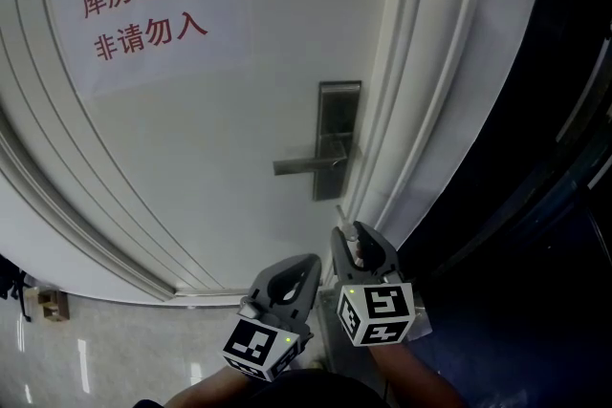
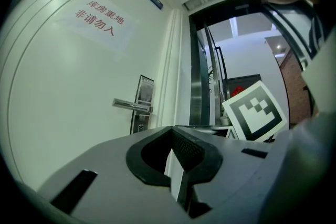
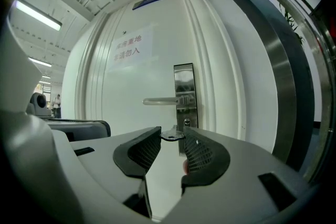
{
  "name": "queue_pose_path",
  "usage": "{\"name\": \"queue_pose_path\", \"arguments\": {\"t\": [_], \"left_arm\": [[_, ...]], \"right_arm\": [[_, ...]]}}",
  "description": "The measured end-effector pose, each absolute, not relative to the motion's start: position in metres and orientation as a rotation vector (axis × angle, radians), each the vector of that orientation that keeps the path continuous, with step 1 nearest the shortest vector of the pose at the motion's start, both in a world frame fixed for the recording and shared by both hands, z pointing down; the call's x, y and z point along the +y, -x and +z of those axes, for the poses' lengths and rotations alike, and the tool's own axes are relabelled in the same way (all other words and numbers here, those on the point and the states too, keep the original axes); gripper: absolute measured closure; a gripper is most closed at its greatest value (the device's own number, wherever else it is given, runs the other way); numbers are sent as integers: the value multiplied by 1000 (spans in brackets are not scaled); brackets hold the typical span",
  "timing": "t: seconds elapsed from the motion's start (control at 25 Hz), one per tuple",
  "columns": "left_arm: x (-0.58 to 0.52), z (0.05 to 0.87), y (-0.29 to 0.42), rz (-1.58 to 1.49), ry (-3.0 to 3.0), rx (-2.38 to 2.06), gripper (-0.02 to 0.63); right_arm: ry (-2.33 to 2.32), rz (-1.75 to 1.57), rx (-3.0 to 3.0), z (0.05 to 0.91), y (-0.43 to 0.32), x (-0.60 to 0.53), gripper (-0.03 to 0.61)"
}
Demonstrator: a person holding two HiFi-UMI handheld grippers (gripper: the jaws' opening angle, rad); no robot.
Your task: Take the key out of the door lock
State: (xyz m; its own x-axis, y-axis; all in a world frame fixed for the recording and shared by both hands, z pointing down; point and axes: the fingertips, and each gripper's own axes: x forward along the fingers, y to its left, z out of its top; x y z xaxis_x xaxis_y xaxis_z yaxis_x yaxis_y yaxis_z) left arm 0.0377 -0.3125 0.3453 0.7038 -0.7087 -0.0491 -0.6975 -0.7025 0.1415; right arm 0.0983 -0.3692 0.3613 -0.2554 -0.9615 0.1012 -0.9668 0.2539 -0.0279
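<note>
The fingers [image 3: 203, 153] of the right gripper [image 3: 172, 139] are standing fairly wide and pinching the key [image 3: 171, 135] crosswise at their very tips, its flat head bridging pad to pad. The key is sitting clear of the door [image 3: 126, 81]. The lock cylinder [image 3: 186, 122], at about 1 o'clock beyond the tips, is showing a bare keyhole.

Judgement: extraction is looking complete, and the step in hand is carrying the key away. The next move is calling for a steady hold, since the tip grip is looking shallow.

The lever handle [image 3: 163, 101] is pointing to 9 o'clock from the lock plate [image 3: 184, 81]. In the head view the left gripper [image 2: 171, 129] is idling at the right one's 8 o'clock, its fingers closed together on nothing.
</note>
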Motion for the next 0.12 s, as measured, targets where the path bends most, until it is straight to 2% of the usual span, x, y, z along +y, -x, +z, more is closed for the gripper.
{"name": "queue_pose_path", "arguments": {"t": [0.12], "left_arm": [[-313,344,-38,-150,-2798,-1153,611]], "right_arm": [[-1880,131,-2437,361,-98,-370,440]]}}
